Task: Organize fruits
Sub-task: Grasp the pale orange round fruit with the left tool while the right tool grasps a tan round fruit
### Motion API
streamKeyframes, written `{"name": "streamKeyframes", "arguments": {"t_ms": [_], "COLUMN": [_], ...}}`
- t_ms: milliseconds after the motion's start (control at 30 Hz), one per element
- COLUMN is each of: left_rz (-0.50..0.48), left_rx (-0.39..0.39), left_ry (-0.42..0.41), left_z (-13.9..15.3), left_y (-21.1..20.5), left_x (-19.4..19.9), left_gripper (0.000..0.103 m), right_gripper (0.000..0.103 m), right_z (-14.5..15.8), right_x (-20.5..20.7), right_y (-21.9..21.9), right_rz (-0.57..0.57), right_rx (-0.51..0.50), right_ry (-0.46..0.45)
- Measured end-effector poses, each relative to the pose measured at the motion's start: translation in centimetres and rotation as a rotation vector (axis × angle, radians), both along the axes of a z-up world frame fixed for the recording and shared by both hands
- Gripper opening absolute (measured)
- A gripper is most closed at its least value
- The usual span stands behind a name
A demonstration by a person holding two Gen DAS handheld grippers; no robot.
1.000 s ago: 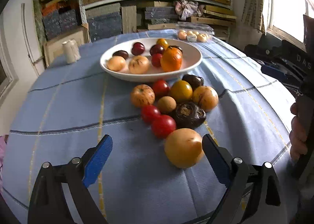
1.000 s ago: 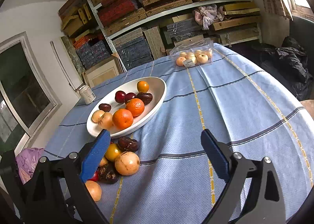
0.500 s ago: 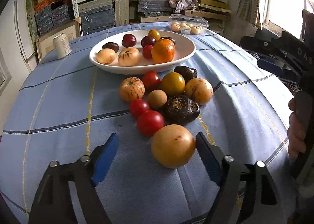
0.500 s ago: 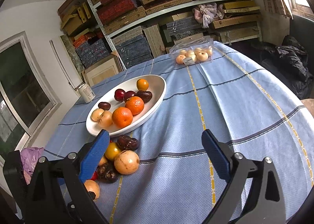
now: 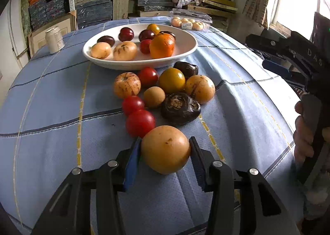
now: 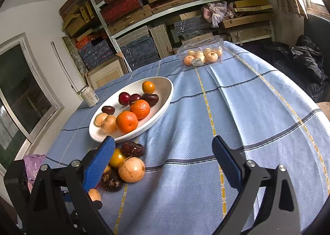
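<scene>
My left gripper (image 5: pixel 165 152) is shut on a large yellow-orange round fruit (image 5: pixel 165 149) at the near end of the fruit pile, on the tablecloth. Several loose fruits lie beyond it: red tomatoes (image 5: pixel 140 123), a dark wrinkled fruit (image 5: pixel 180 108), a yellow tomato (image 5: pixel 171 80) and speckled orange fruits (image 5: pixel 200 89). A white oval bowl (image 5: pixel 185 48) holds oranges, plums and pale fruits; it also shows in the right wrist view (image 6: pixel 163 103). My right gripper (image 6: pixel 163 159) is open and empty above the cloth, right of the pile (image 6: pixel 131 169).
A round table with a blue checked cloth (image 6: pixel 247 111) falls away at its edges. A clear plastic box of pale fruits (image 6: pixel 201 56) sits at the far side. A white can (image 5: pixel 54 39) stands at the far left. Shelves of stacked boards stand behind the table.
My left gripper moved forward and closed its jaws onto the large yellow-orange fruit. My right gripper stayed open and barely moved.
</scene>
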State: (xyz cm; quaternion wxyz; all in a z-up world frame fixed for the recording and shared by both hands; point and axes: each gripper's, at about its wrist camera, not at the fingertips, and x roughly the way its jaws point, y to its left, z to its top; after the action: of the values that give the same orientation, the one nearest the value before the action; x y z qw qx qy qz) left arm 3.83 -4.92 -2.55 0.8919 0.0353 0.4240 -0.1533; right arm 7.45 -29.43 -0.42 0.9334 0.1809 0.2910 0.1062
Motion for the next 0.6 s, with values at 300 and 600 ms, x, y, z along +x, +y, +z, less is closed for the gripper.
{"name": "streamKeyframes", "arguments": {"t_ms": [300, 600], "left_rz": [0.277, 0.240], "left_rx": [0.099, 0.109], "left_ry": [-0.117, -0.103], "left_z": [1.4, 1.0], "left_y": [6.1, 5.0], "left_x": [1.0, 1.3], "left_gripper": [0.047, 0.047], "right_gripper": [0.079, 0.055], "right_z": [-1.1, -3.3], "right_x": [-0.2, 0.5], "right_y": [5.2, 8.6], "right_rz": [0.206, 0.294], "right_rx": [-0.203, -0.323], "right_ry": [0.033, 0.108]}}
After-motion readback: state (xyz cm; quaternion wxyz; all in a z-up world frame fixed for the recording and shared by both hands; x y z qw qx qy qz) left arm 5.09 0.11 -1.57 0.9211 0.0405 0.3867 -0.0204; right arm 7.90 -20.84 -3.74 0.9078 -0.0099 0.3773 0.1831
